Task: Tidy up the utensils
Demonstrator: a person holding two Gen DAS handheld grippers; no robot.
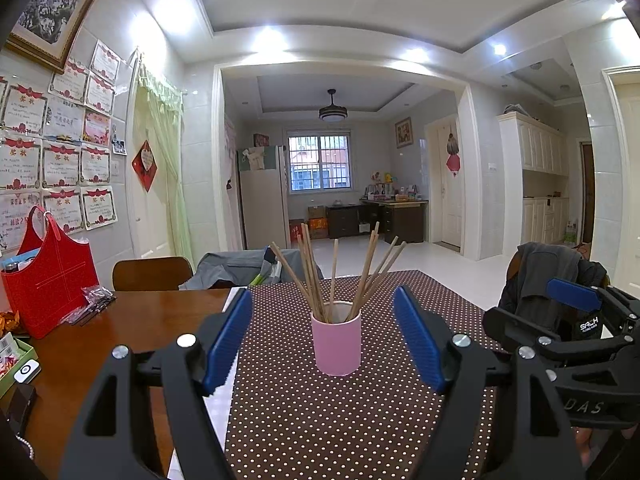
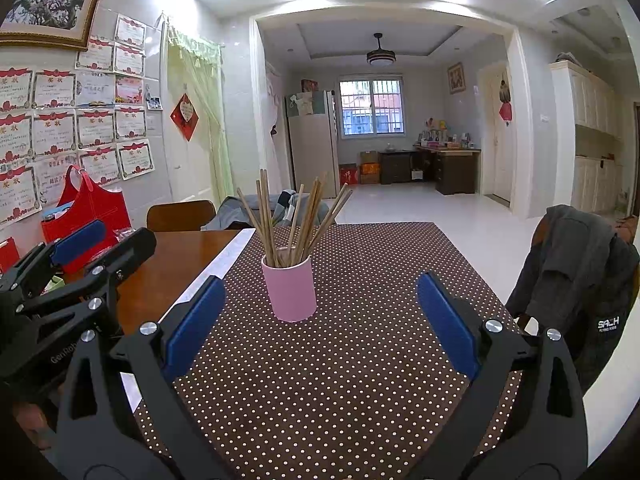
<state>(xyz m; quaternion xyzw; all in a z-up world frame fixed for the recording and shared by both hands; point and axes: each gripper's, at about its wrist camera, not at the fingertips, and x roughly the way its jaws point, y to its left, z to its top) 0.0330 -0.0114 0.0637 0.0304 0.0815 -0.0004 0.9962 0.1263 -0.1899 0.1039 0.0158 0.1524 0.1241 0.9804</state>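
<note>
Brown dotted cloth (image 1: 360,420) covers the wooden bench (image 1: 132,332). Left tool (image 1: 322,340) and right tool (image 2: 320,320) both gape, empty. Between their fingers stands a pink cup (image 1: 337,342) of chopsticks (image 1: 320,276); their lower ends are hidden. Beyond: red bag (image 1: 52,280), tiled room.

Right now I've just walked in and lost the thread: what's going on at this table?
A person holds two handheld grippers over a table covered with a brown polka-dot cloth. A pink cup stands upright on it, holding a fan of wooden chopsticks. The left gripper faces the cup with jaws wide open on either side, not touching it. The right gripper is also open and empty, with the cup a little ahead and left of centre. Nothing is gripped.
</note>
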